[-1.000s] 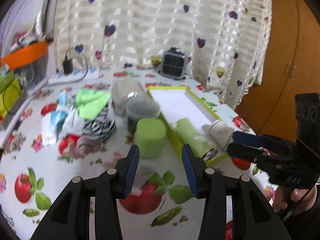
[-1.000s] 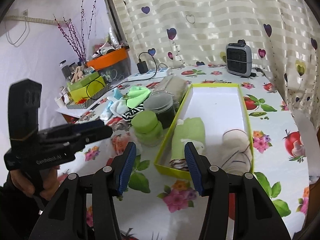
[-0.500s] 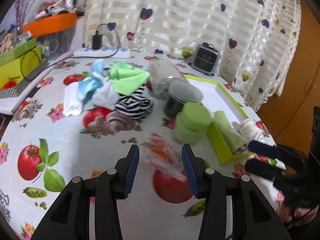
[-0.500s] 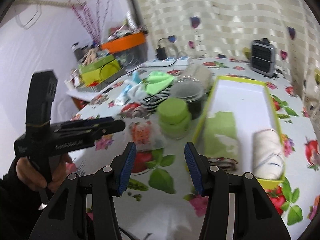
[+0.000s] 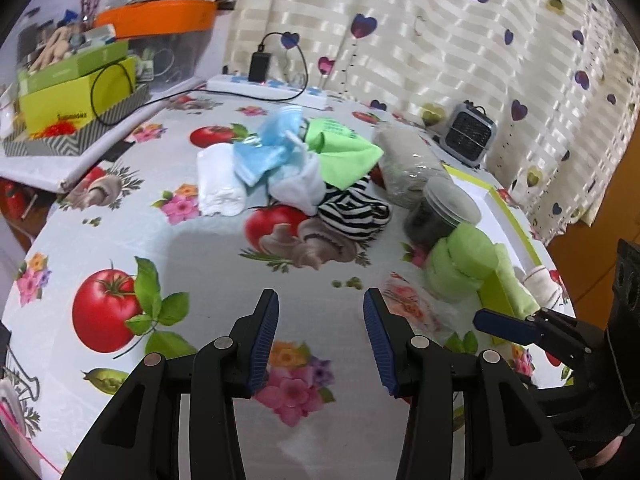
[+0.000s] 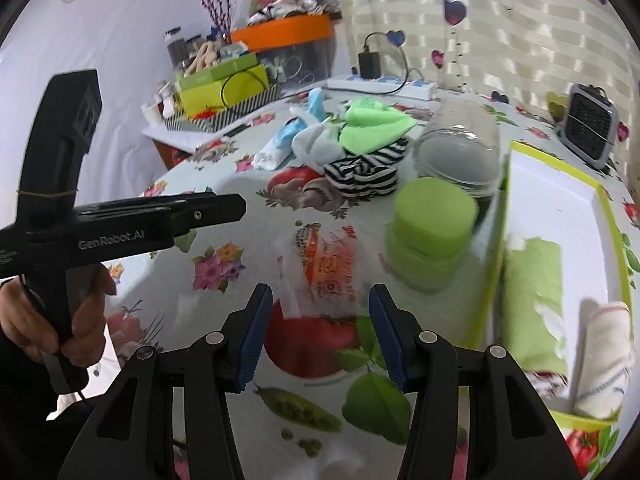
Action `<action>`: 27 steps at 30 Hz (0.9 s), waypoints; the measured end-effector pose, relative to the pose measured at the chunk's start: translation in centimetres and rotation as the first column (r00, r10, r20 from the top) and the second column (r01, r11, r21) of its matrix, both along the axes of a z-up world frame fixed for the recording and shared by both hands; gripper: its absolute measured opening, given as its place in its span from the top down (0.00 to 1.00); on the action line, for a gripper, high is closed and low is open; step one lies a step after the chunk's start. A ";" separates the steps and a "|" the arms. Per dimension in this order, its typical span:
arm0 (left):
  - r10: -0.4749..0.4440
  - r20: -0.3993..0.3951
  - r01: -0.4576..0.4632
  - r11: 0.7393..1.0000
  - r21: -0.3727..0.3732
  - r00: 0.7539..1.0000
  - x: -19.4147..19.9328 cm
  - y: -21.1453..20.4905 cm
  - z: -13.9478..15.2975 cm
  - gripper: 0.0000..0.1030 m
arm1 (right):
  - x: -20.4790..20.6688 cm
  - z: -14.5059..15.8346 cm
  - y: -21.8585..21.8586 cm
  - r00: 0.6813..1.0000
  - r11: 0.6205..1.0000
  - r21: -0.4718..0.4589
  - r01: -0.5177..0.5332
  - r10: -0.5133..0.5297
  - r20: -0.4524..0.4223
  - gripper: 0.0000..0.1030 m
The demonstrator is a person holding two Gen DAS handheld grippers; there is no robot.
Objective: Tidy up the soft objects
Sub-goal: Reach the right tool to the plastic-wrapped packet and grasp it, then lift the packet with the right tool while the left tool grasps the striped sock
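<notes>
A pile of soft cloths lies mid-table: a white roll (image 5: 219, 184), blue cloth (image 5: 269, 148), green cloth (image 5: 344, 154) and a striped black-and-white cloth (image 5: 354, 216). A yellow-rimmed tray (image 6: 560, 200) at the right holds a rolled green cloth (image 6: 534, 300) and a rolled white towel (image 6: 606, 356). My left gripper (image 5: 320, 340) is open and empty above bare tablecloth. My right gripper (image 6: 320, 334) is open and empty, just before a clear plastic packet (image 6: 324, 268).
Two stacked green sponges (image 6: 434, 232) and a lidded jar (image 6: 460, 160) stand beside the tray. A clear wrapped roll (image 5: 404, 164) lies behind. A small heater (image 5: 470, 132), a power strip (image 5: 268, 88) and stacked boxes (image 5: 76, 92) sit at the back and left.
Both grippers swung left and drew back; the cloth pile now sits centred in the left view. The right gripper now faces the plastic packet instead of the tray.
</notes>
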State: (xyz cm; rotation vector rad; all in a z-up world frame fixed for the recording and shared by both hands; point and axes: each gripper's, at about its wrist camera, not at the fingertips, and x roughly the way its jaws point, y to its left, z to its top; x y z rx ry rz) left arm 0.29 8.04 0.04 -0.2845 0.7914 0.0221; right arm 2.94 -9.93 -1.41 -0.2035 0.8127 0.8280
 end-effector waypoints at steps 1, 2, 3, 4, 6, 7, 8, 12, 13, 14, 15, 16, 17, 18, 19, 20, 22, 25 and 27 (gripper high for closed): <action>0.005 -0.002 -0.005 1.000 -0.003 1.000 0.0 0.2 -0.1 0.58 | 0.1 -0.1 0.5 1.000 1.000 -0.010 -0.007 0.007 0.000 0.50; 0.008 -0.005 -0.008 1.000 -0.009 1.000 0.0 0.6 -0.2 0.58 | 0.2 -0.3 1.0 1.000 1.000 -0.020 -0.012 0.012 0.001 0.50; 0.008 -0.006 -0.008 1.000 -0.010 1.000 0.0 0.7 -0.2 0.58 | 0.3 -0.4 1.2 1.000 1.000 -0.027 -0.014 0.014 0.001 0.50; 0.009 -0.007 -0.009 1.000 -0.012 1.000 0.0 0.9 -0.3 0.58 | 0.5 -0.5 1.7 1.000 0.999 -0.041 -0.017 0.018 0.001 0.50; 0.007 -0.009 -0.007 1.000 -0.016 1.000 0.1 1.3 -0.4 0.58 | 0.8 -0.8 2.5 1.000 0.998 -0.066 -0.021 0.021 0.000 0.50; 0.009 -0.009 -0.009 1.000 -0.015 1.000 0.1 1.2 -0.4 0.58 | 1.0 -1.1 2.9 1.000 0.997 -0.077 -0.021 0.020 -0.003 0.50; 0.011 -0.011 -0.011 1.000 -0.014 1.000 0.1 1.4 -0.4 0.58 | 1.2 -1.2 3.1 1.000 0.996 -0.082 -0.020 0.020 -0.006 0.50; 0.024 -0.012 -0.025 1.000 -0.016 1.000 0.2 2.3 -0.4 0.58 | 2.3 -2.2 4.0 0.999 0.993 -0.118 -0.001 -0.003 -0.033 0.50; 0.027 -0.013 -0.027 0.999 -0.017 1.000 0.3 2.5 -0.4 0.58 | 2.4 -2.4 4.1 0.999 0.992 -0.125 0.003 -0.008 -0.037 0.50; 0.029 -0.014 -0.030 0.999 -0.017 0.999 0.4 2.7 -0.5 0.58 | 2.5 -2.5 4.2 0.999 0.992 -0.126 0.003 -0.008 -0.042 0.50; 0.030 -0.015 -0.031 0.999 -0.017 0.999 0.4 2.8 -0.5 0.58 | 2.5 -2.5 4.1 0.999 0.993 -0.115 0.003 -0.007 -0.040 0.50; 0.030 -0.016 -0.031 0.999 -0.018 0.999 0.5 2.9 -0.5 0.58 | 2.7 -2.5 4.1 0.999 0.994 -0.109 0.005 -0.010 -0.046 0.57; 0.029 -0.017 -0.030 0.999 -0.019 0.999 0.5 2.9 -0.5 0.58 | 2.7 -2.5 4.0 0.999 0.995 -0.104 0.008 -0.013 -0.048 0.66; 0.029 -0.018 -0.029 0.999 -0.019 0.999 0.5 2.9 -0.5 0.58 | 2.8 -2.5 3.9 0.998 0.995 -0.097 0.009 -0.014 -0.054 0.77; 0.027 -0.018 -0.027 0.999 -0.019 0.999 0.5 2.9 -0.5 0.58 | 2.9 -2.5 3.7 0.998 0.997 -0.081 0.008 -0.014 -0.069 0.79; 0.024 -0.019 -0.024 1.000 -0.020 1.000 0.6 2.9 -0.5 0.58 | 2.9 -2.5 3.6 0.997 0.997 -0.074 0.010 -0.015 -0.071 0.83; 0.018 -0.021 -0.019 1.000 -0.024 1.000 0.9 2.9 -0.6 0.58 | 2.6 -2.2 3.3 0.998 0.998 -0.055 0.008 -0.011 -0.068 0.86; 0.012 -0.021 -0.012 1.000 -0.027 1.000 1.2 2.7 -0.7 0.58 | 2.0 -1.6 2.9 0.998 1.000 -0.027 -0.004 0.002 -0.063 0.87; 0.007 -0.020 -0.008 1.000 -0.030 1.000 1.4 2.5 -0.6 0.58 | 1.7 -1.0 2.6 0.998 1.000 -0.005 -0.007 0.006 -0.058 0.87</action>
